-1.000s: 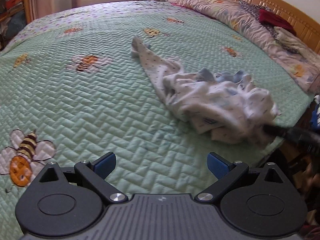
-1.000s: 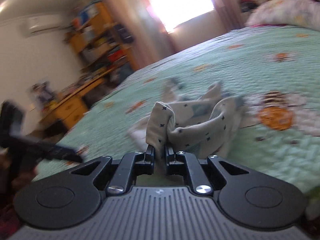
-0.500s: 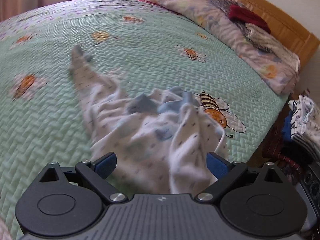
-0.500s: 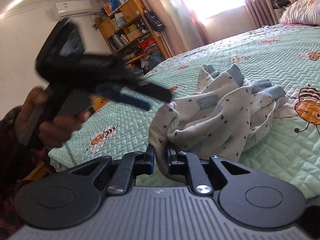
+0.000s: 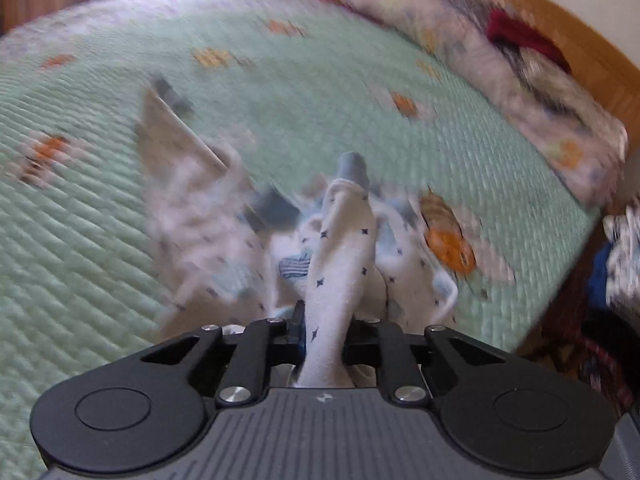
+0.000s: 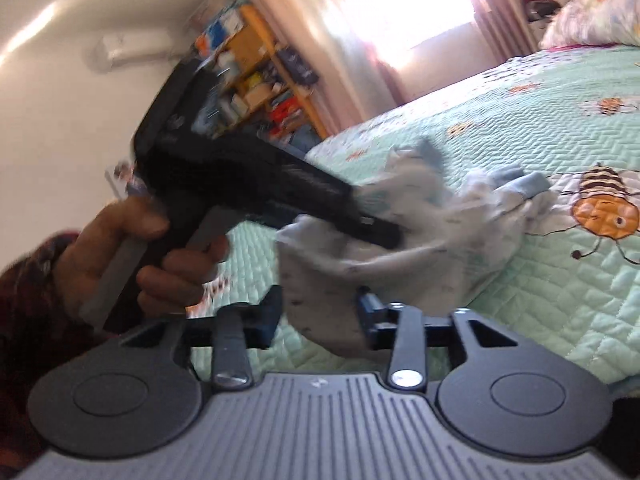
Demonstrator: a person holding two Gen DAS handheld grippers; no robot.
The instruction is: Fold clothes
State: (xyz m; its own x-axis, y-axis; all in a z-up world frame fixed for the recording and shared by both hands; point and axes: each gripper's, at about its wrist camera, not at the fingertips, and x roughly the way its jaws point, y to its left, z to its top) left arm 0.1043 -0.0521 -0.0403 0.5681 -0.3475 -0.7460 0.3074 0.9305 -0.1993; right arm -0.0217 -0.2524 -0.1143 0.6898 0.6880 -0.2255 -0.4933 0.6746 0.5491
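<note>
Green bee-print quilt (image 5: 100,240) fills mid-frame, my star-print garment (image 5: 340,248) crumpled on it. My left gripper (image 5: 320,328) pinches a fold; my right gripper's (image 6: 320,316) jaws stand spread around cloth.

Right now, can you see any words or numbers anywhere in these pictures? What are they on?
None can be read.
Left hand-held gripper: faint pale marks on its body, too blurred to read.
Shelf: boxes and books with coloured labels, too blurred to read.
Right hand-held gripper: only a tiny emblem, no letters.
Garment: star shapes, no words.
Quilt: bee pictures, no words.
</note>
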